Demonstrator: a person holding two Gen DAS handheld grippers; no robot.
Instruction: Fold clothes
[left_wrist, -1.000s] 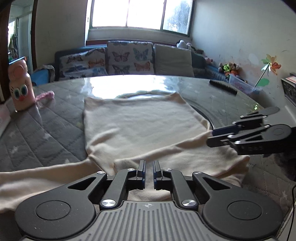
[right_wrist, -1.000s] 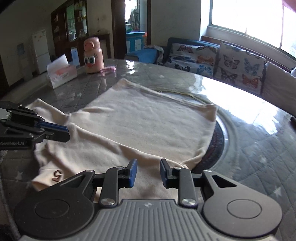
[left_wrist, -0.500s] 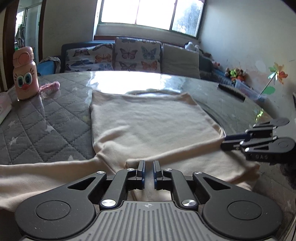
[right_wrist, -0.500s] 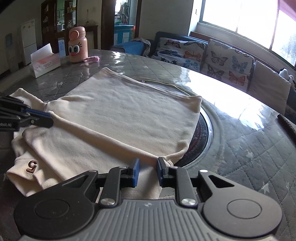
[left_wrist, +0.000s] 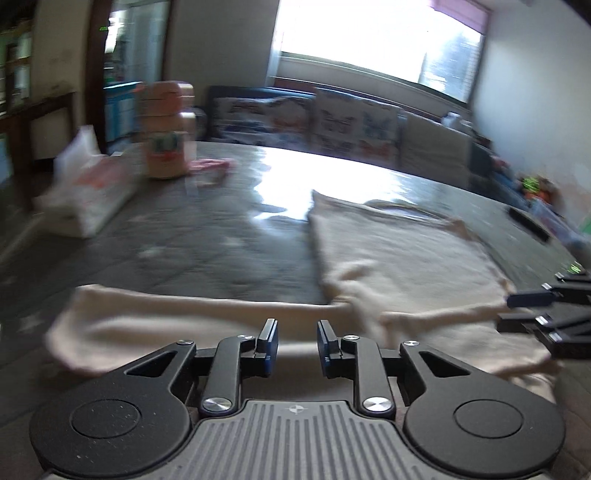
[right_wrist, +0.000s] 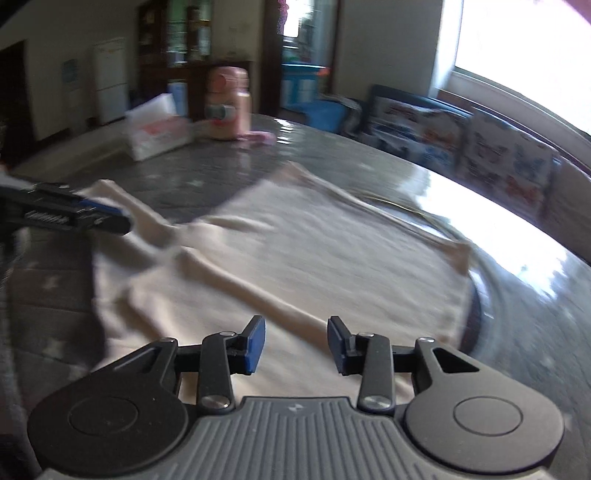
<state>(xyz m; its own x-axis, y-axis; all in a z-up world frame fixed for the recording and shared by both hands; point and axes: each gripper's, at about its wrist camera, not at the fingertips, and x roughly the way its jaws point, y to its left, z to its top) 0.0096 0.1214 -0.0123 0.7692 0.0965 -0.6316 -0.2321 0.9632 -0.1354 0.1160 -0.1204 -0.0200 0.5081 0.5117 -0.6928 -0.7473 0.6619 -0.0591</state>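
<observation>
Now the cream sweater's sleeve (left_wrist: 177, 314) lies crosswise just ahead of the left gripper (left_wrist: 293, 341), whose empty jaws are opening, nearer than the right gripper (right_wrist: 295, 345), also opening and empty.

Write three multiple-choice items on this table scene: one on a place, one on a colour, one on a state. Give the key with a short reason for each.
1. Where does the pink bottle stand?
A. on the garment
B. on the table beside the tissue pack
C. on the sofa

2. What colour is the garment?
A. cream
B. navy
C. red

3. How does the left sleeve lie?
A. folded over the body
C. rolled into a ball
B. stretched out sideways on the table

Key: 1 B, bottle and pack sit together at the far side. 2 A, the cloth is pale cream. 3 B, the sleeve runs out flat from the body.
</observation>
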